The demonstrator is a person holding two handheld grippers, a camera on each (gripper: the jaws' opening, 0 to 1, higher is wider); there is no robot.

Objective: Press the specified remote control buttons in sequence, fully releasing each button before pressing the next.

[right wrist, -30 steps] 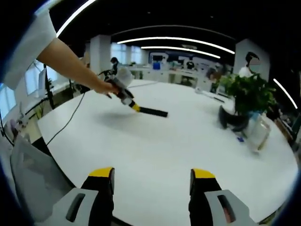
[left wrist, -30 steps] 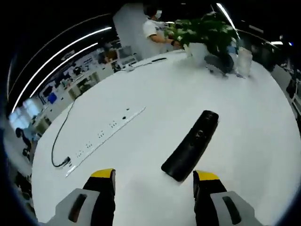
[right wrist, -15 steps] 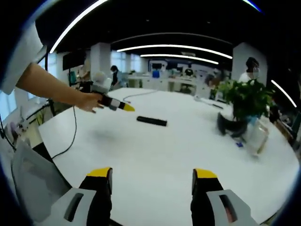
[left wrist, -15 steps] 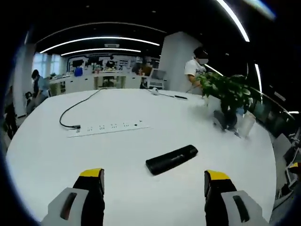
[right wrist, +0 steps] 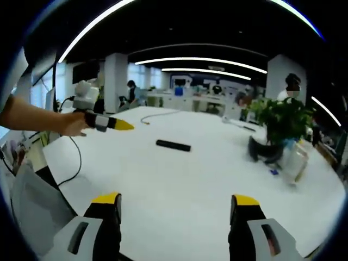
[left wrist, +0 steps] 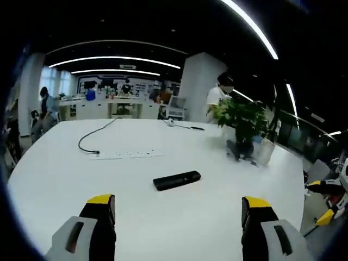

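A black remote control [left wrist: 176, 180] lies flat on the white table [left wrist: 65, 168], a good way ahead of my left gripper [left wrist: 176, 206], whose yellow-tipped jaws stand wide apart with nothing between them. In the right gripper view the remote [right wrist: 173, 145] is small and far off near the table's middle. My right gripper [right wrist: 173, 204] is open and empty over the near table edge. The left gripper [right wrist: 106, 121] also shows at the left of the right gripper view, held in a hand, off the table's side. The right gripper [left wrist: 326, 198] peeks in at the left gripper view's right edge.
A potted plant [left wrist: 242, 122] and a clear container [left wrist: 265, 152] stand at the table's right side. A white power strip [left wrist: 128, 154] with a black cable [left wrist: 89, 138] lies behind the remote. A person [left wrist: 217, 98] stands beyond the table; desks and others fill the office behind.
My left gripper has pulled back and away from the remote, which was right at its jaws a second ago and now lies far ahead. The right gripper has shifted only slightly.
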